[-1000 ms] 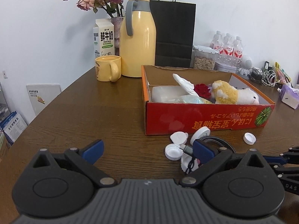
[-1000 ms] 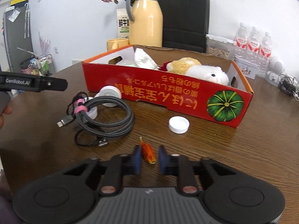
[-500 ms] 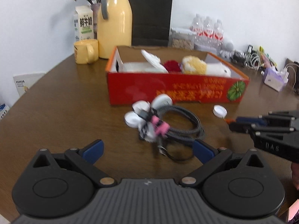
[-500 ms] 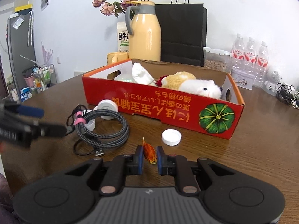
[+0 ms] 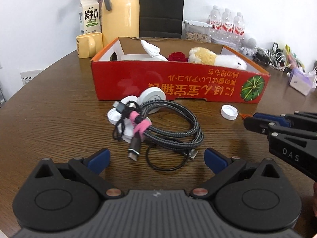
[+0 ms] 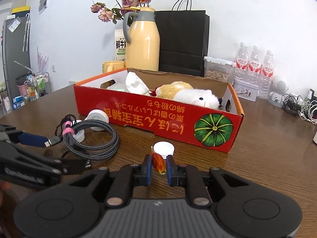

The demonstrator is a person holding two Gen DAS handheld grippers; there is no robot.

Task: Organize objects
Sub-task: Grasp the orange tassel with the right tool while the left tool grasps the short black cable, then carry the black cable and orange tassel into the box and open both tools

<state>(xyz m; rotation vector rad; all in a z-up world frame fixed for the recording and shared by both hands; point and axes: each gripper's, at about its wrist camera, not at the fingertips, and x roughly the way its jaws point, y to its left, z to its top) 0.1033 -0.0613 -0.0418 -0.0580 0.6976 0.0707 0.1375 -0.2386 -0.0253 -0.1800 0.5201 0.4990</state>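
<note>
We found the right hand-held gripper (image 6: 159, 167) nearly closed, its blue pads pinching a small orange wrapped candy (image 6: 158, 162) that stood between them at the lower centre of the right wrist frame. Just beyond the candy a white bottle cap (image 6: 164, 148) lay on the brown wooden bench (image 6: 267, 158), near the front wall of the red cardboard box (image 6: 158, 117) with the green pumpkin print.

The left hand-held gripper (image 5: 156, 159) stood wide open with nothing between its blue pads. In the left wrist frame it pointed at a coiled grey braided cable (image 5: 172, 127) bound with a pink tie (image 5: 139, 124), lying in mid-frame on the bench just ahead of the pads. The cable rested against several white caps (image 5: 114, 116) and a white round disc (image 5: 151, 97), which leaned beside the box's front wall.

Inside the box we saw a yellow-and-white plush toy (image 5: 216, 58) toward the right, a red rose (image 5: 177, 56) in the middle, and a white crumpled bag (image 5: 151, 49) to its left.

Behind the box, at the upper left of the left wrist frame, stood a yellow thermos jug (image 5: 120, 13), a yellow mug (image 5: 89, 44) and a milk carton (image 5: 89, 15). A black paper bag (image 6: 182, 41) stood behind the jug, and water bottles (image 6: 254, 63) stood at the upper right of the right wrist frame.
</note>
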